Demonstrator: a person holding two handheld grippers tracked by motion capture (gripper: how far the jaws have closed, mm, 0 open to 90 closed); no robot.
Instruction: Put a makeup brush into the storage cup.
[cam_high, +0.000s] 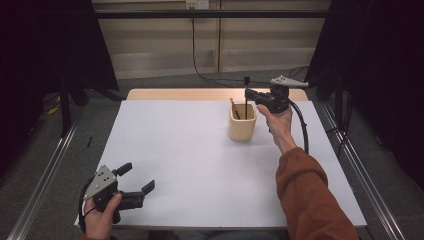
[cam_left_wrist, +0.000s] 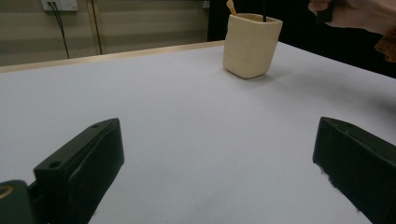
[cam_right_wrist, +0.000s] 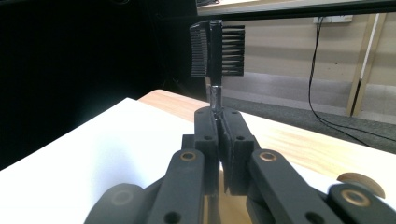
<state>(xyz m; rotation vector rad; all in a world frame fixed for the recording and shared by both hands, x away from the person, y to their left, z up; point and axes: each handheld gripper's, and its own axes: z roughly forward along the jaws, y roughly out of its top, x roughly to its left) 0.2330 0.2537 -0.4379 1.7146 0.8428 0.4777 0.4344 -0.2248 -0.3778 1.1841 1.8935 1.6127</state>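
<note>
Black bristles in two rows top a slim dark brush (cam_right_wrist: 215, 44), seen in the right gripper view standing upright between the jaws of the right gripper (cam_high: 248, 94). Those jaws are clenched on the brush's thin handle, with the bristled head well clear above the jaw tips. In the high view the handle runs straight down from the jaws into the mouth of a cream-coloured cup (cam_high: 242, 123), directly above which the right gripper hangs. The cup stands on the white table (cam_high: 180, 150), toward the far edge and right of centre. A pale wooden stick (cam_high: 232, 102) leans out of the cup at its left rim, and a second dark item lies inside the cup; its kind cannot be told. The person's right hand (cam_high: 277, 122) grips the tool from the cup's right side, an orange sleeve (cam_high: 310, 195) trailing back toward the near edge.

Left gripper (cam_high: 136, 179) rests far from the cup, at the near left corner of the table, held in the left hand (cam_high: 102, 215). Its jaws are released and spread wide, with bare table between them; the left gripper view confirms this, the cup standing well beyond them.
</note>
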